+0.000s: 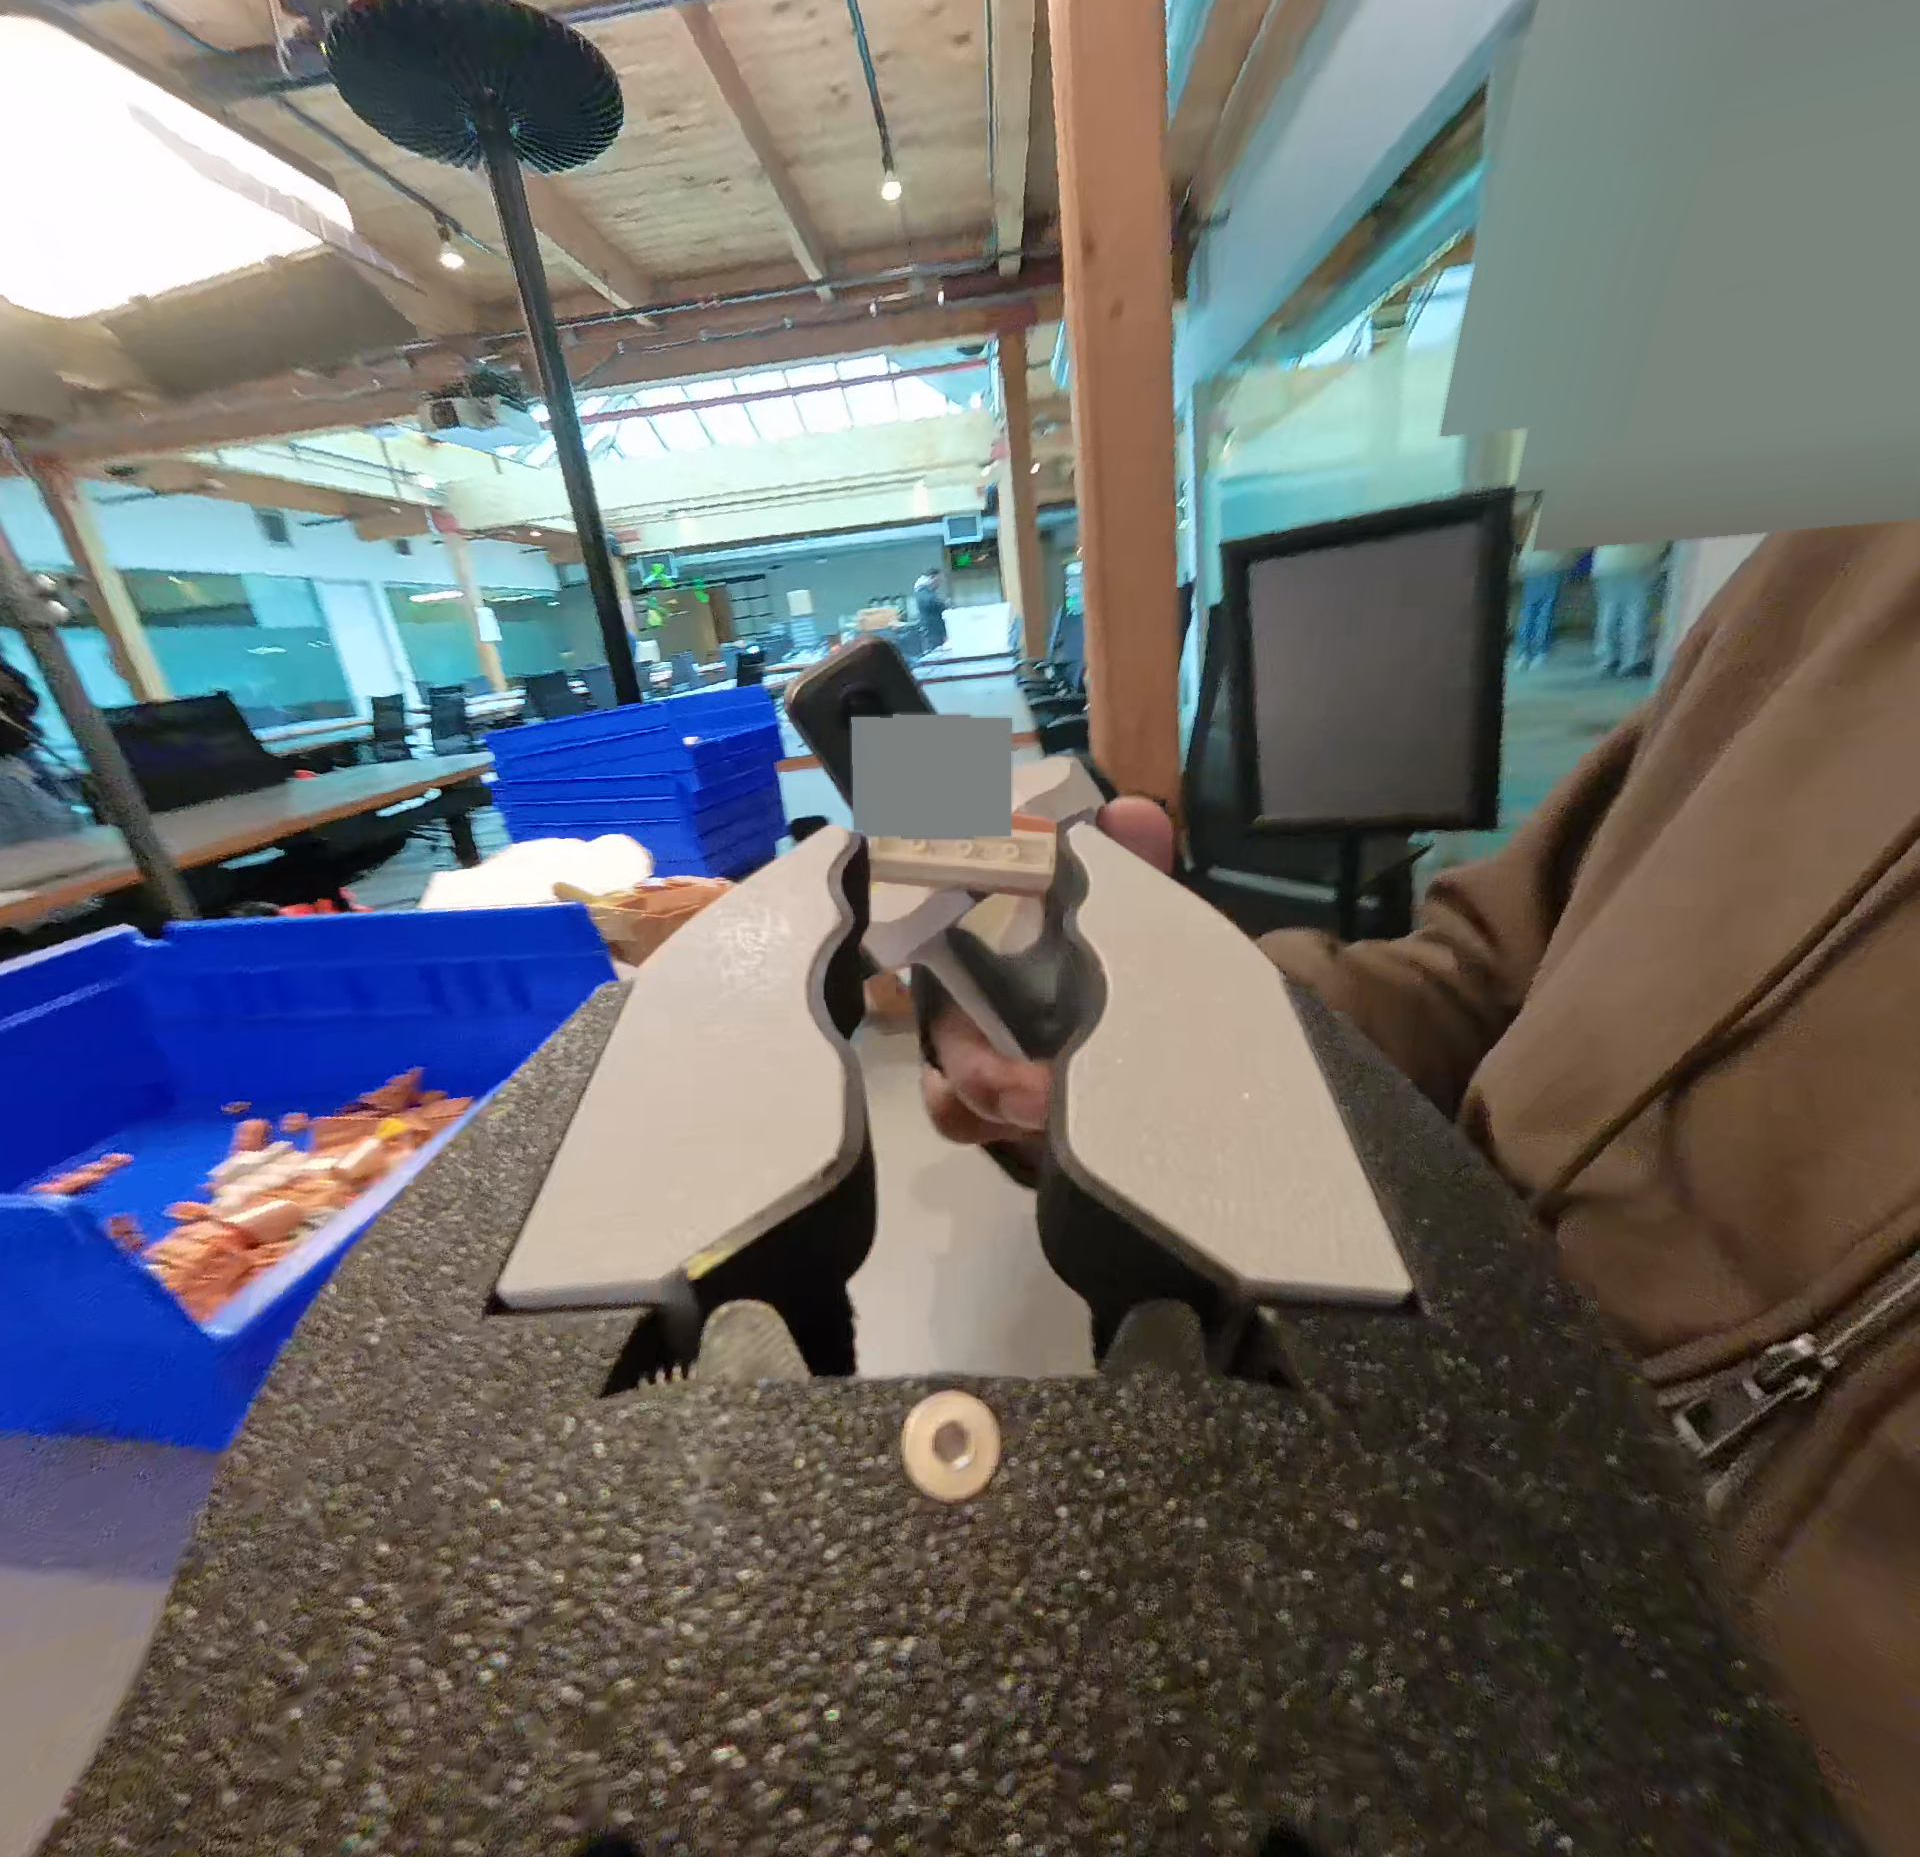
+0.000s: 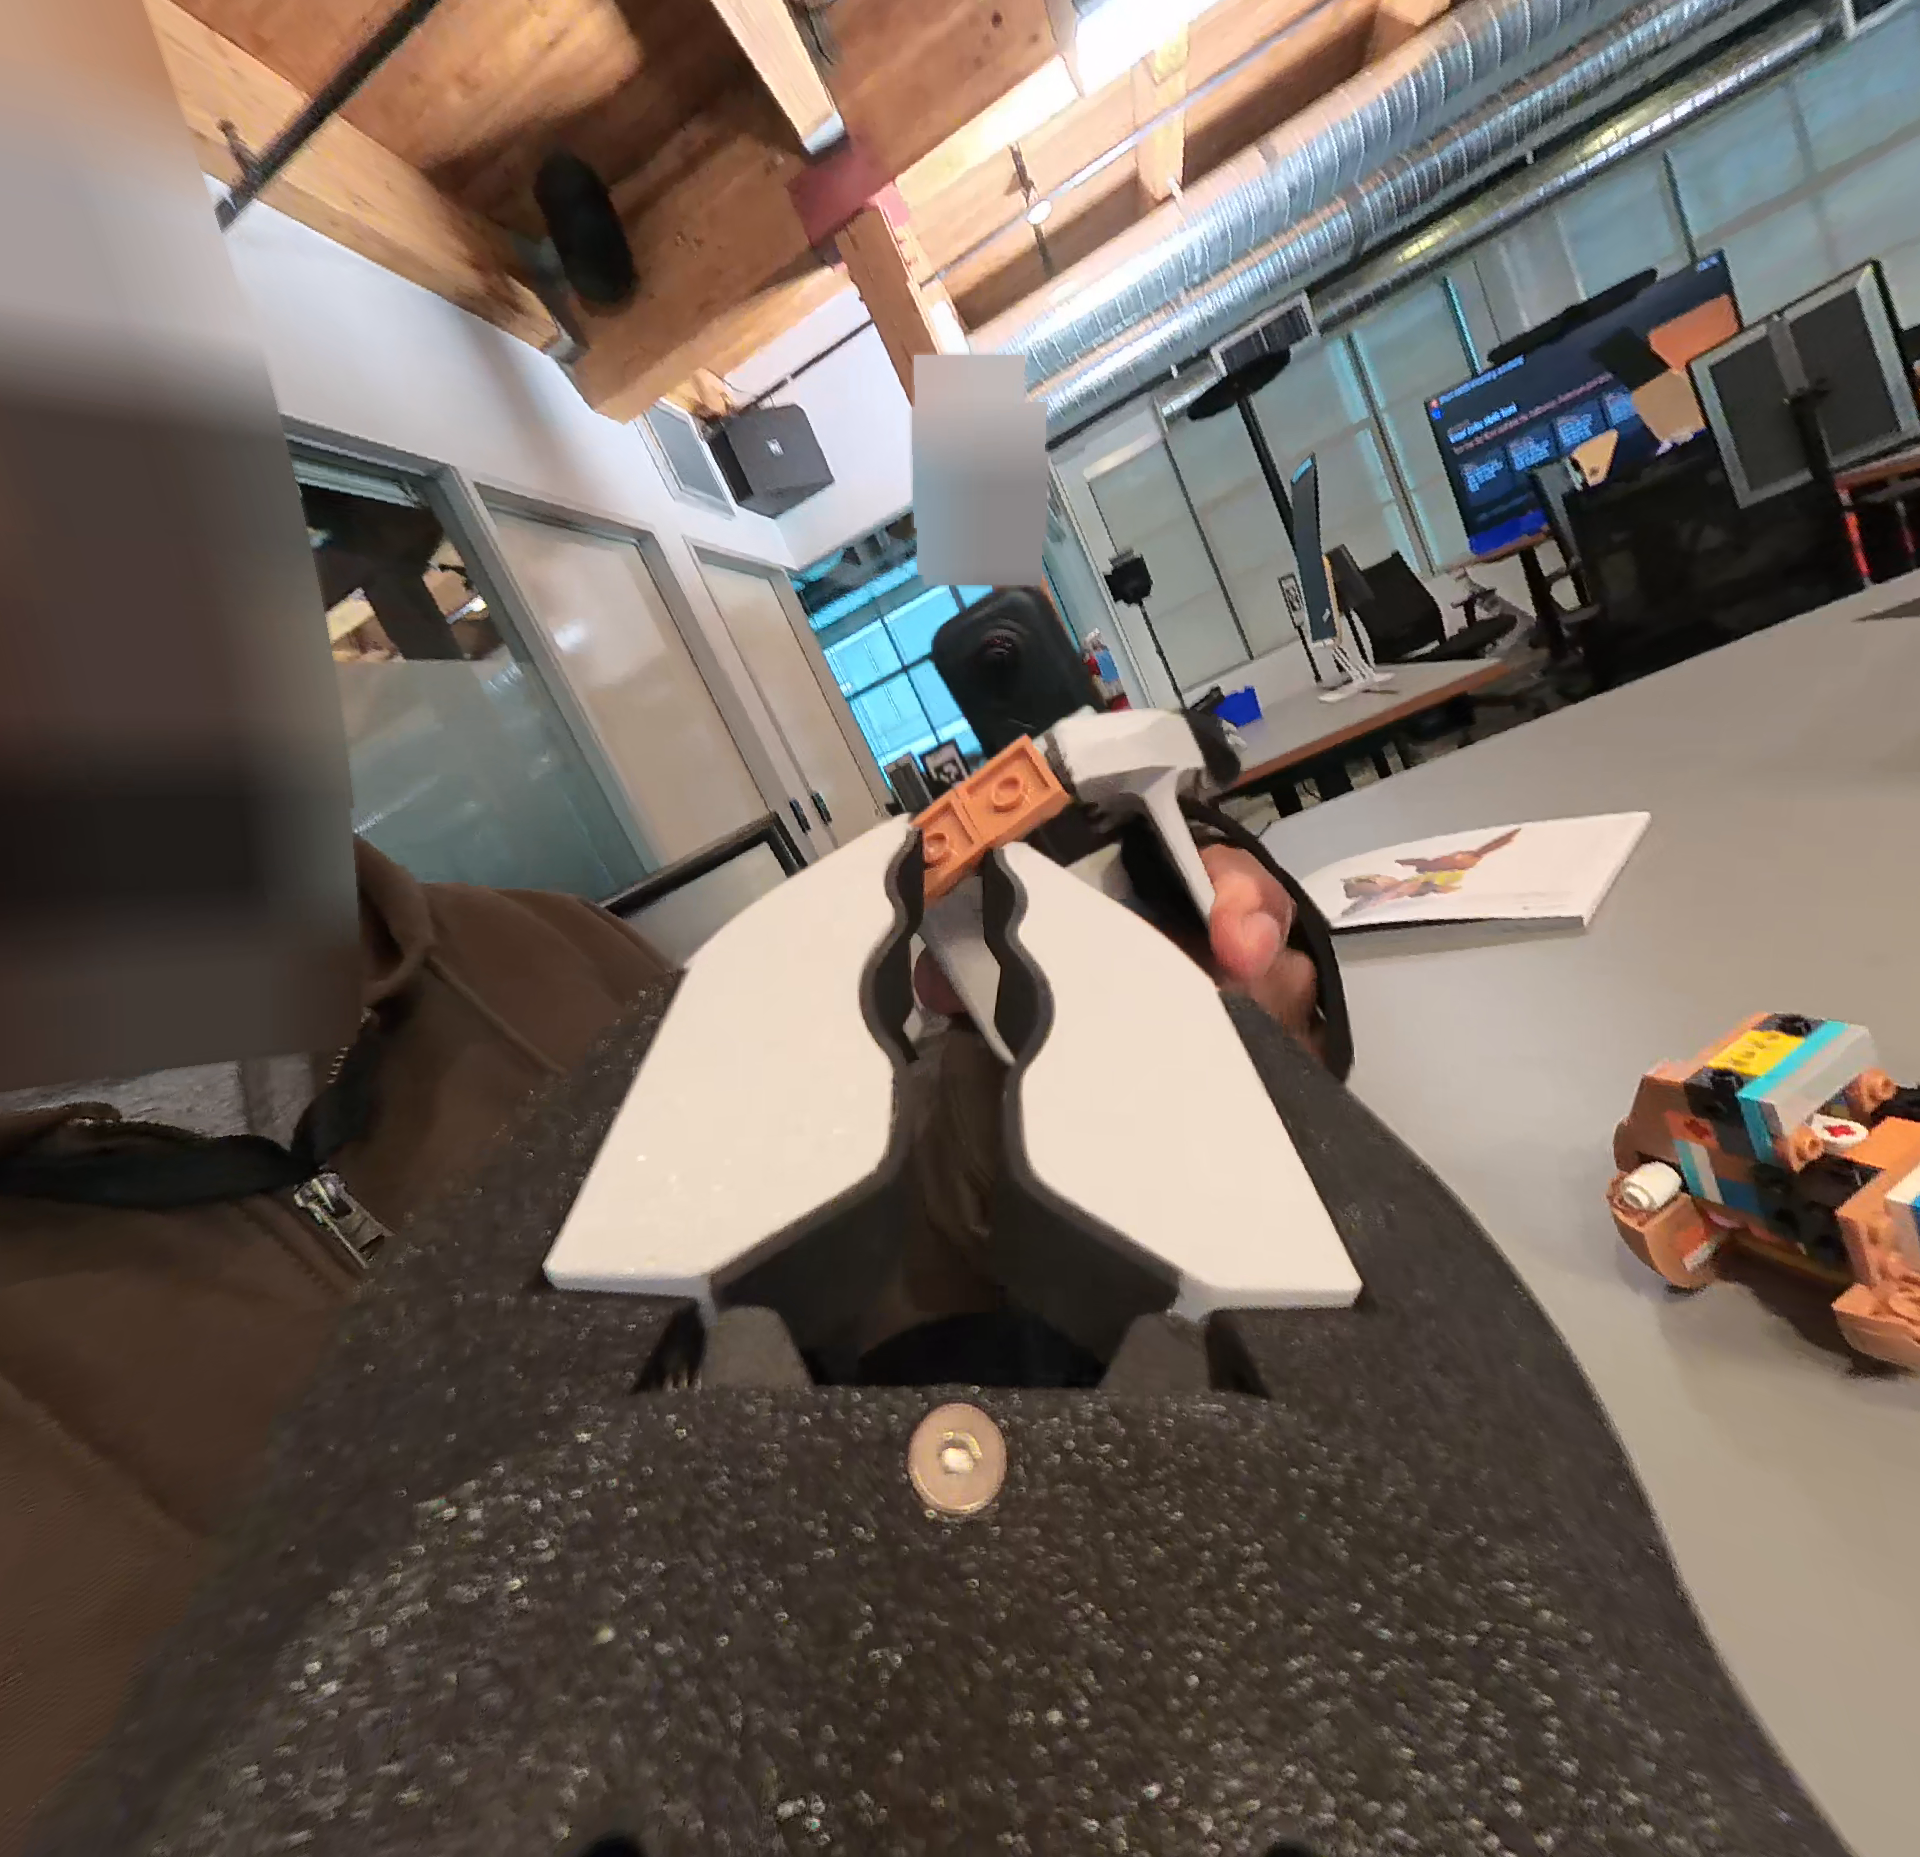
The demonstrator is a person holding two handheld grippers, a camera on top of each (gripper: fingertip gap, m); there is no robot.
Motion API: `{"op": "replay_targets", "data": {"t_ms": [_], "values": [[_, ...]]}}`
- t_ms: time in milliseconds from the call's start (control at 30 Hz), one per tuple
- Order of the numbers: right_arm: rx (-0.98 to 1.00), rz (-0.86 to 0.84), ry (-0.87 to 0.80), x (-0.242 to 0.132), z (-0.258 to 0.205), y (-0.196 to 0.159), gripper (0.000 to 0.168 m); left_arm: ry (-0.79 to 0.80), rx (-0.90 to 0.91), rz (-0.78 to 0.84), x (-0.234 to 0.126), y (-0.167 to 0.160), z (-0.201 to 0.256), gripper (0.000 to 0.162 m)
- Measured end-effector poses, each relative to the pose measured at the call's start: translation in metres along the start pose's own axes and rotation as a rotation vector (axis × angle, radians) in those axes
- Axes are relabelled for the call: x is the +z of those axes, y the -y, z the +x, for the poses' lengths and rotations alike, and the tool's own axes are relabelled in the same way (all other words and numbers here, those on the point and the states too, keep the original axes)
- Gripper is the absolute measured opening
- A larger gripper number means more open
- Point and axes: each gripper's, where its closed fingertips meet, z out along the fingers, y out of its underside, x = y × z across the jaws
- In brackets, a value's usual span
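Note:
Both grippers are raised above the table and face each other tip to tip. My left gripper (image 1: 961,857) is shut on a pale tan plate brick (image 1: 956,862) held flat across its fingertips. A sliver of orange (image 1: 1039,823) shows along that brick's top edge. My right gripper (image 2: 951,862) is shut on an orange studded plate brick (image 2: 987,815). The far end of the orange plate meets the left gripper's grey fingers (image 2: 1127,747). The right gripper's fingers (image 1: 925,940) show just behind the tan brick. Whether the two plates are joined cannot be told.
A blue bin (image 1: 312,976) of orange and tan bricks (image 1: 270,1205) sits at the left, with stacked blue bins (image 1: 644,779) behind. A multicoloured brick model (image 2: 1787,1153) and a booklet (image 2: 1475,872) lie on the grey table (image 2: 1558,1444). A person's brown jacket (image 1: 1714,976) is close by. My left and right fingertips are right by each other.

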Motion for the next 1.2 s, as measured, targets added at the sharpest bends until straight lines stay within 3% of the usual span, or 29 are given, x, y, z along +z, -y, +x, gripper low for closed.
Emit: {"op": "replay_targets", "data": {"t_ms": [233, 333, 400, 500, 733, 933, 1200], "values": [[-0.049, 0.133, 0.058, -0.007, -0.006, 0.012, 0.0, -0.091, -0.341, 0.203, -0.006, 0.014, -0.005, 0.034], [-0.114, 0.15, -0.071, -0.017, 0.007, 0.019, 0.0, -0.058, -0.425, 0.299, -0.021, 0.02, -0.021, 0.033], [-0.236, 0.111, -0.204, -0.021, 0.018, 0.018, 0.0, -0.028, -0.424, 0.276, -0.021, 0.016, -0.025, 0.033], [-0.603, -0.014, -0.43, -0.026, 0.03, 0.016, 0.004, -0.011, -0.439, 0.22, -0.017, 0.01, -0.024, 0.034], [-1.331, -0.311, -0.614, -0.018, 0.02, 0.016, 0.013, 0.148, -0.388, 0.006, -0.01, -0.01, -0.031, 0.033], [-1.568, -0.486, -0.721, -0.009, 0.034, 0.005, 0.014, 0.244, -0.38, -0.046, -0.007, -0.015, -0.032, 0.034], [-1.737, -0.555, -0.804, -0.009, 0.037, 0.006, 0.005, 0.285, -0.352, -0.098, -0.007, -0.019, -0.03, 0.034]]}}
